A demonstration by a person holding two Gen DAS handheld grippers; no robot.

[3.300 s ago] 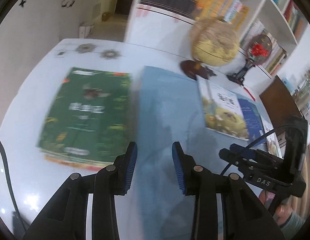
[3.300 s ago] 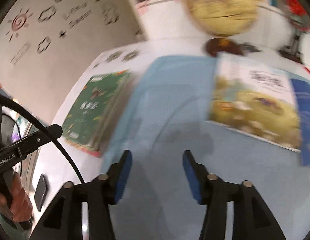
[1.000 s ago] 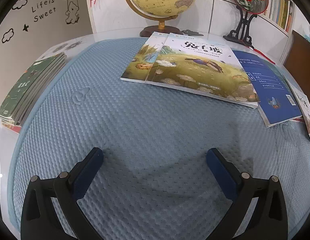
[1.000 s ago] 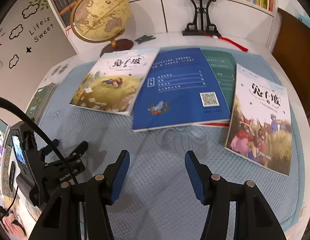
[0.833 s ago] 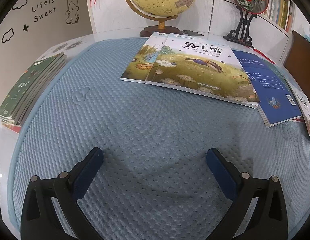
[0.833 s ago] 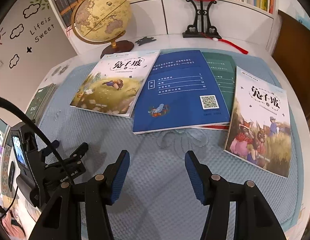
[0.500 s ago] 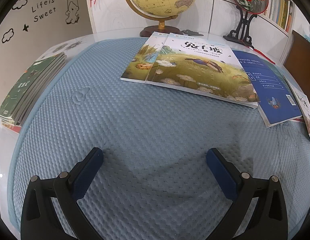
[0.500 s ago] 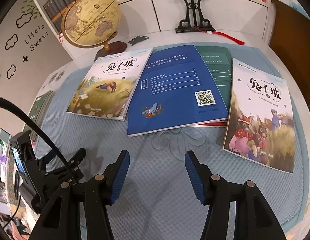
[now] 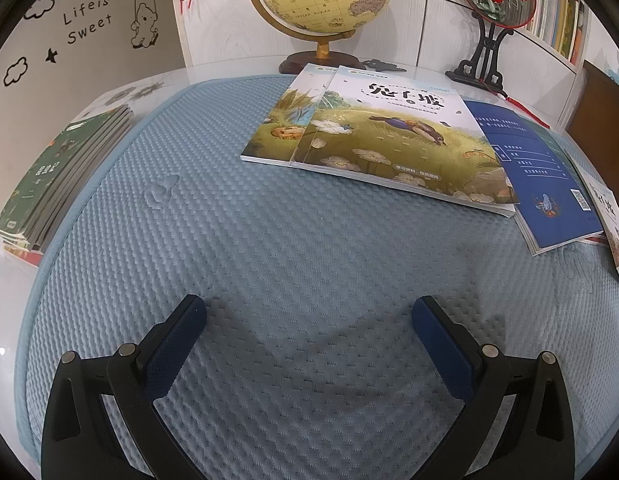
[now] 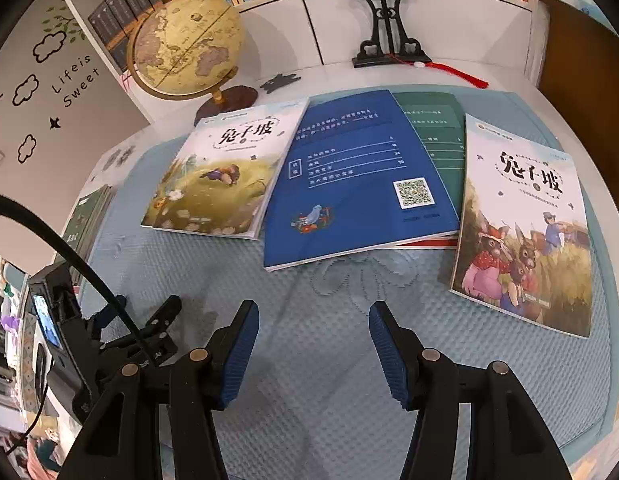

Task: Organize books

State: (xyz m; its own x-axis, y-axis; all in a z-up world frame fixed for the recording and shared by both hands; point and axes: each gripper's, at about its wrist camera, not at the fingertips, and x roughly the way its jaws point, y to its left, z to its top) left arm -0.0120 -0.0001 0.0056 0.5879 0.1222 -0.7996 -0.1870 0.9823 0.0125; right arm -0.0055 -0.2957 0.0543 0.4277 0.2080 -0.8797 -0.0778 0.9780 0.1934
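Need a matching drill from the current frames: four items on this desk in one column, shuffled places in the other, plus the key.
Things:
1. blue book
2. green stack
3. globe
4. rabbit-family book

Places:
A. off the mat, at the table's left edge
B. rightmost on the mat
C. behind the mat, by the shelf
D. mid-mat, lying over a dark green book

Pairs: 1-D, 2-A, 3-C, 4-B

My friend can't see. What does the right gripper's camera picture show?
The right gripper, open and empty, hangs over a blue mat. Ahead lie a meadow book, a blue book and a rabbit book; a globe stands behind.
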